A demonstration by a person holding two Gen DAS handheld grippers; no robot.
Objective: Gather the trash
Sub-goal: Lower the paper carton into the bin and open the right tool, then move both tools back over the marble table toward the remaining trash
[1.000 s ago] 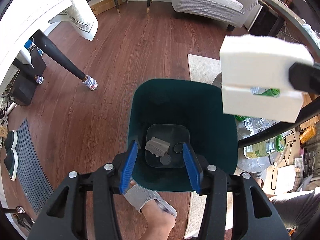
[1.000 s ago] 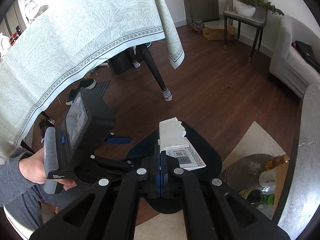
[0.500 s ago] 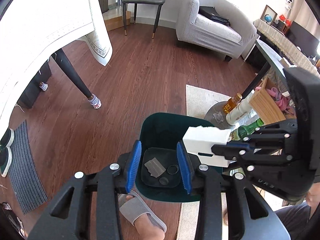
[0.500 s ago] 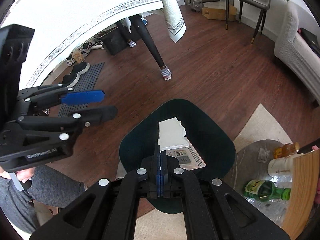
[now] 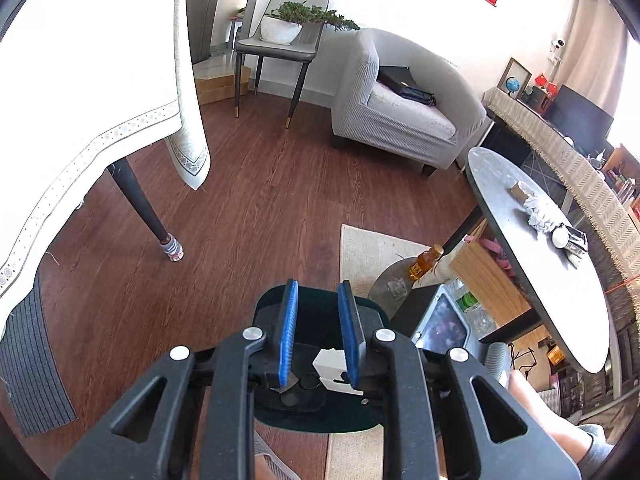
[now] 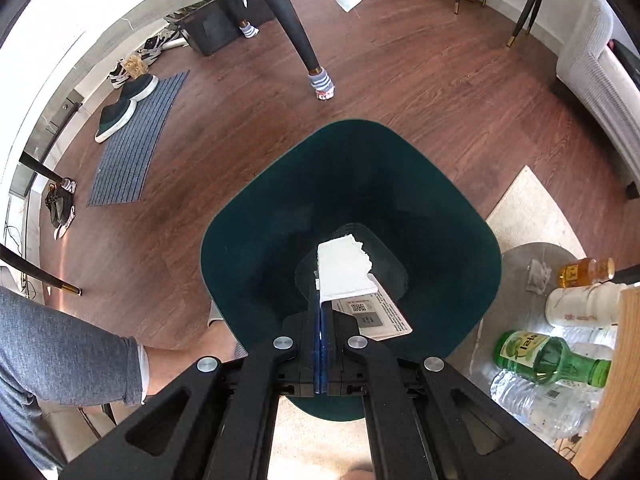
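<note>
A dark green trash bin (image 6: 440,208) stands on the wood floor, open at the top. My right gripper (image 6: 320,300) is shut on a white torn paper package (image 6: 344,268) with a printed label and holds it inside the bin's mouth. In the left wrist view the bin (image 5: 320,420) lies below my left gripper (image 5: 318,320), which is open and empty above it. The white package (image 5: 330,364) shows between the left fingers, down in the bin, with dark scraps at the bottom.
A grey oval side table (image 5: 540,248) holds crumpled wrappers (image 5: 540,216) at right. Bottles (image 6: 552,360) and a wooden box (image 6: 620,380) sit beside the bin on a rug. A clothed dining table's leg (image 6: 296,24), an armchair (image 5: 404,112) and shoes on a mat (image 6: 124,108) surround it.
My left gripper has risen and tilted up away from the bin, so it now sees the room. My right gripper has lowered the white package into the bin's mouth.
</note>
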